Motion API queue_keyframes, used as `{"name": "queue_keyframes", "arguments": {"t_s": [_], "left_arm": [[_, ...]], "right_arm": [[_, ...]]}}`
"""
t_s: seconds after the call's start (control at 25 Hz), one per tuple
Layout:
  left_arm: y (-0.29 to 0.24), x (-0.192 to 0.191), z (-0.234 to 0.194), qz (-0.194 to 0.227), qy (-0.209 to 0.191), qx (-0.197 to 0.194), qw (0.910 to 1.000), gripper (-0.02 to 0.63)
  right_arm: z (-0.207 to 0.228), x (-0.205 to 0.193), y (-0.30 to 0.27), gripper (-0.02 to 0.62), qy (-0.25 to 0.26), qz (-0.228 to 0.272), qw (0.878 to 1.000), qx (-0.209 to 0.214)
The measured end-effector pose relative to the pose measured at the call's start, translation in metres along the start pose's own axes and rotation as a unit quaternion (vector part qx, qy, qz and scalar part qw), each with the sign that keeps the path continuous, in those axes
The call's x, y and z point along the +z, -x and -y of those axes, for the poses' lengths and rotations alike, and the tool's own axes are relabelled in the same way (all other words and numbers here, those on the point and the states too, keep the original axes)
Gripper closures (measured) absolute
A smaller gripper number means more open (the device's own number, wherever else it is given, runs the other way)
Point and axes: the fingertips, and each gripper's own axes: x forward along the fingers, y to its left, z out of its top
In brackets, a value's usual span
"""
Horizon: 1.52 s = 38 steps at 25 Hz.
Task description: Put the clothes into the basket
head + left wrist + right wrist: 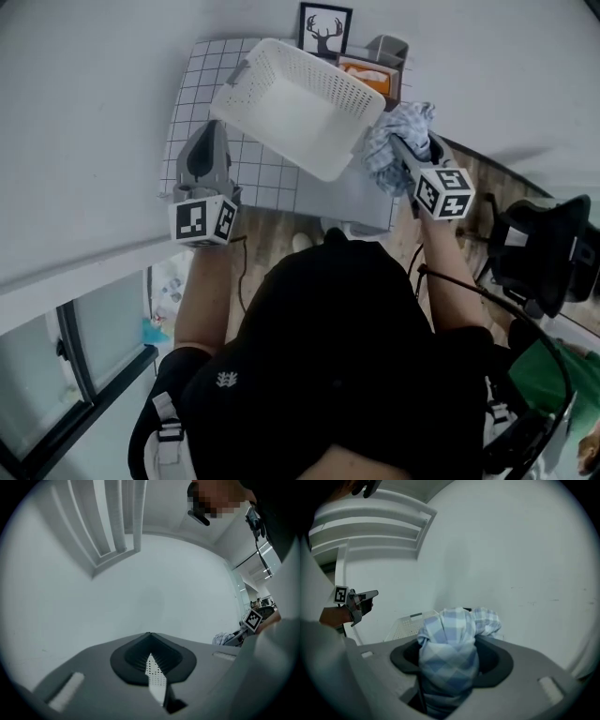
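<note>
We find the right gripper (pixel 405 157) pinching a blue-checked cloth (pixel 447 653); the white perforated plastic basket (pixel 291 108), its rim clamped by the left gripper (pixel 212 141), lies just left.

Basket (pixel 298 103) tilted, checked cloth (pixel 409 122) bunched at right claw (pixel 398 150), seemingly gripped

White laundry basket (pixel 295 103), pierced all over with small holes. Pale blue-and-white checked garment (pixel 447 639). White mat (pixel 197 103) with thin dark grid. Grey left hand-held gripper (pixel 152 672) and right hand-held gripper (pixel 449 667), black-and-white square markers. Black-framed deer picture (pixel 324 30).
</note>
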Motion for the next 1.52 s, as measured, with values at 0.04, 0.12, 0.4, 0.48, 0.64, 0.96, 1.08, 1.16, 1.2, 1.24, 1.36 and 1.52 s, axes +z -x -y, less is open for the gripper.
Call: {"name": "queue_keyframes", "arguments": {"t_s": [0.04,0.12,0.4,0.48,0.64,0.96,1.08,1.16,1.2,1.24,1.36,1.52], "left_arm": [[0.000,0.004,-0.002,0.004,-0.002,0.002,1.0000,0.598],[-0.001,0.008,-0.008,0.008,-0.005,0.005,0.9999,0.598],[-0.004,0.027,-0.023,0.024,-0.012,0.027,0.9993,0.598],[-0.003,0.033,-0.026,0.030,-0.012,0.033,0.9989,0.598],[-0.002,0.043,-0.032,0.039,-0.017,0.041,0.9983,0.598],[0.012,0.060,-0.056,0.040,-0.025,0.069,0.9965,0.598],[0.022,0.063,-0.070,0.038,-0.028,0.087,0.9951,0.598],[0.028,0.063,-0.078,0.035,-0.031,0.096,0.9943,0.598],[0.030,0.063,-0.081,0.034,-0.033,0.100,0.9939,0.598],[0.032,0.063,-0.084,0.033,-0.035,0.103,0.9935,0.598],[0.040,0.063,-0.094,0.031,-0.039,0.116,0.9920,0.598],[0.050,0.066,-0.104,0.029,-0.045,0.133,0.9896,0.598]], "right_arm": [[0.000,0.005,0.000,0.325,0.002,0.003,1.000,0.000],[0.001,0.015,0.000,0.325,0.005,0.010,1.000,0.000],[0.005,0.053,-0.005,0.325,0.017,0.037,0.999,0.001],[0.002,0.065,-0.008,0.325,0.022,0.044,0.999,0.006],[-0.006,0.086,-0.017,0.325,0.033,0.055,0.998,0.019],[-0.037,0.125,-0.041,0.325,0.050,0.069,0.995,0.058],[-0.054,0.134,-0.057,0.324,0.057,0.068,0.993,0.080],[-0.065,0.138,-0.068,0.325,0.061,0.067,0.991,0.094],[-0.069,0.140,-0.073,0.325,0.063,0.067,0.991,0.099],[-0.074,0.142,-0.077,0.325,0.065,0.068,0.990,0.105],[-0.090,0.147,-0.091,0.325,0.069,0.070,0.988,0.123],[-0.112,0.152,-0.108,0.325,0.075,0.069,0.984,0.148]]}}
